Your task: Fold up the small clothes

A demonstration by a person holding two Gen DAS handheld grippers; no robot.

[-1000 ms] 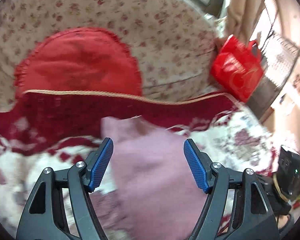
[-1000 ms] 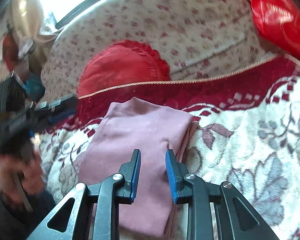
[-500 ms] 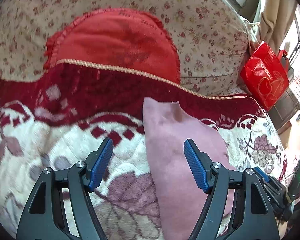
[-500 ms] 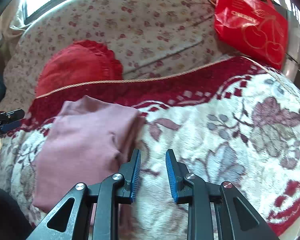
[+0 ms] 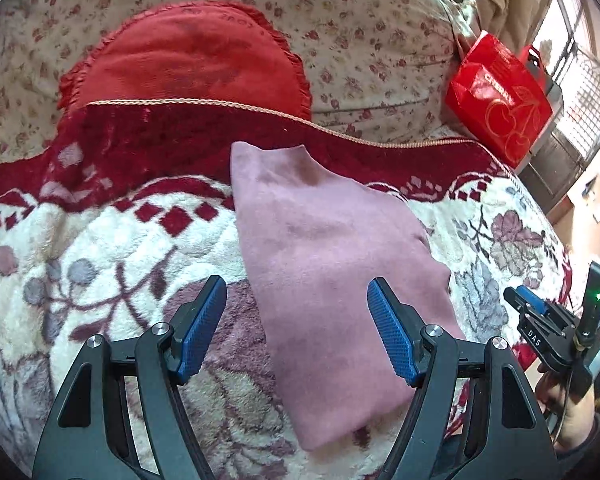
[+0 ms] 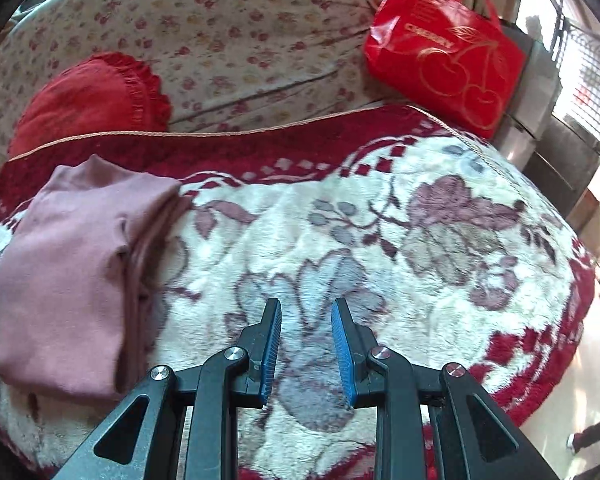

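Plush floral blanket [image 6: 380, 240] on bed; folded pink garment [image 5: 332, 264] lies flat on it. Our left gripper [image 5: 298, 332] gapes wide above it, empty. Right gripper [image 6: 306, 344] narrow, empty, beside it over blanket.

Matt pink cloth garment [image 5: 332, 264] on fluffy blanket [image 6: 380, 240]; glossy bag [image 6: 444, 56].

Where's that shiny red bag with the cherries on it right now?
The red cherry bag sits at the far right end of the bed, leaning against the floral cushion, just beyond the red-bordered blanket. It shows at upper right in both wrist views.
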